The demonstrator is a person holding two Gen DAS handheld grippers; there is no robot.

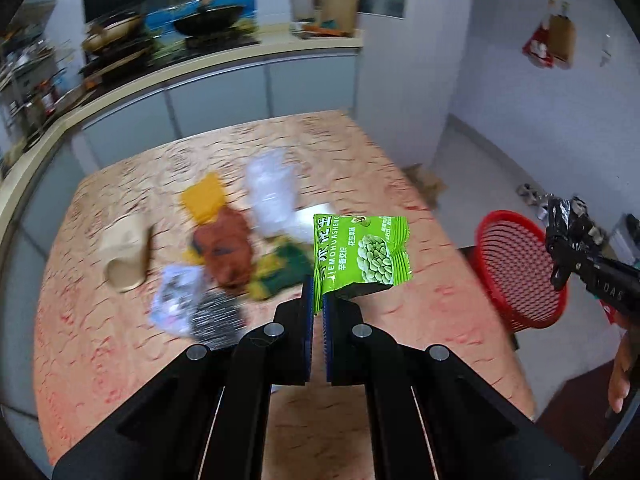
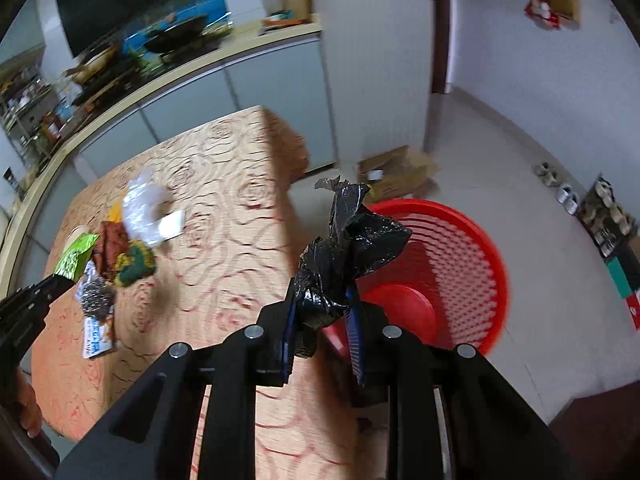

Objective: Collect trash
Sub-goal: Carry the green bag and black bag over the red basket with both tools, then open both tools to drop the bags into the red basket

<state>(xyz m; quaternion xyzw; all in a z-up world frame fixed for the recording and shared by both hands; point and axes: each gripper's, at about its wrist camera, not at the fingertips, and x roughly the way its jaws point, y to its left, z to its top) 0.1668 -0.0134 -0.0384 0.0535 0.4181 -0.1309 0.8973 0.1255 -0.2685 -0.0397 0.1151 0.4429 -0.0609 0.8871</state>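
Clearly both grippers are loaded. The left gripper point(image 1: 319, 300) has its pads pressed nearly together on the lower edge of a green snack packet point(image 1: 362, 254), which stands up above the table point(image 1: 400, 160), lifted off the pile. The right gripper point(image 2: 320, 312) clamps a crumpled black plastic bag point(image 2: 344, 256), jaws partly closed with the wad filling the gap, and holds it at the table's edge, just beside the red basket point(image 2: 460, 248) on the floor.

Both pieces look light and limp; the packet's film is probably slick, so a pinch across its crimped seam should hold best. The bag compresses, so it wants a bite deep into the bunched middle.

Left on the table are a paper cup point(image 1: 126, 258), clear plastic point(image 1: 270, 188), a steel scourer point(image 1: 216, 316) and other wrappers, blurred here, so their exact kind is uncertain.
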